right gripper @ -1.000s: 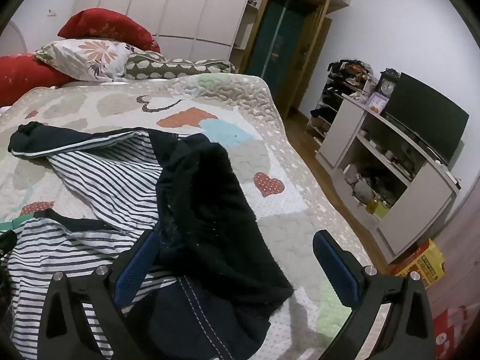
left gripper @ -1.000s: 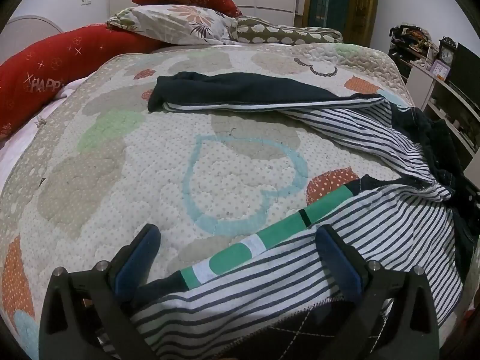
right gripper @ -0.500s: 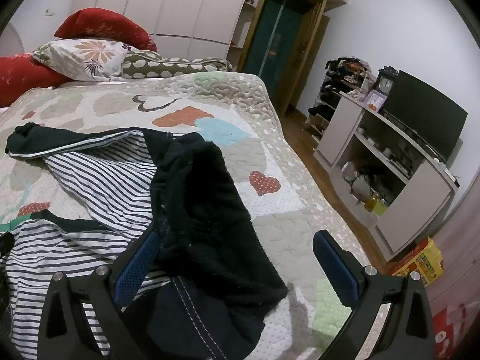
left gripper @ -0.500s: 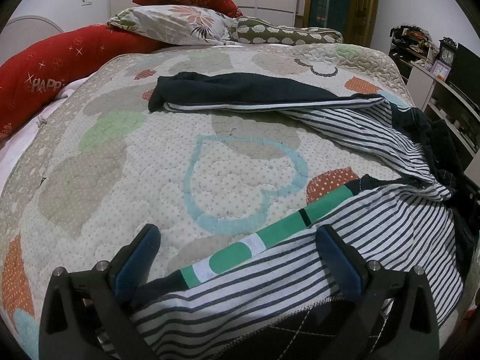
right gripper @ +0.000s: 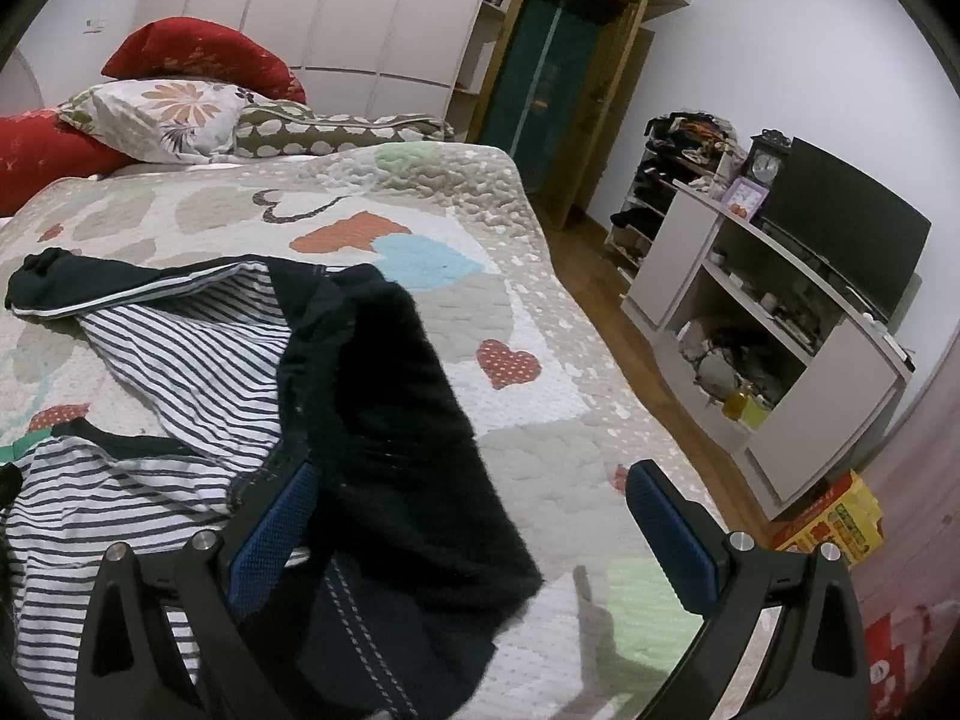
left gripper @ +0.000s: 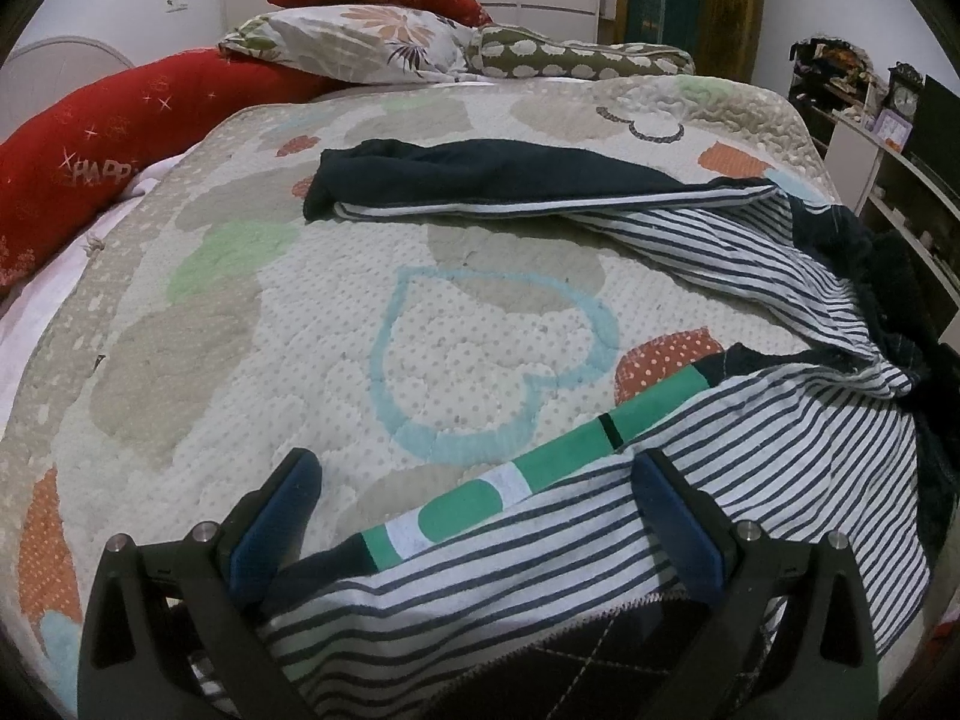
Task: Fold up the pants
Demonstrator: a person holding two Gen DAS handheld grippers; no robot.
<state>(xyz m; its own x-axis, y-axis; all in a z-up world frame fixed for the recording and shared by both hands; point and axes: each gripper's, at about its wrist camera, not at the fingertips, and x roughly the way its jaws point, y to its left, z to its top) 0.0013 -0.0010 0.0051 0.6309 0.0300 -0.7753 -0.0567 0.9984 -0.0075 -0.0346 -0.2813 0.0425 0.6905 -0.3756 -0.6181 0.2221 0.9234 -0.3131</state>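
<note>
Home bedroom, quilted bed (left gripper: 300, 330), pillows (right gripper: 156, 114), wardrobe (right gripper: 336, 6), television (right gripper: 852, 228)

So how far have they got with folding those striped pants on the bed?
Barely started. The pants lie spread and rumpled on the quilt, legs apart, no fold made. The left gripper is open around the near leg's green-banded edge; the right gripper is open around the dark waistband. Gripping, folding and smoothing all remain.

bare quilt (left gripper: 252, 324) between pants (left gripper: 750, 252) legs; pillows (left gripper: 360, 48) beyond
</note>
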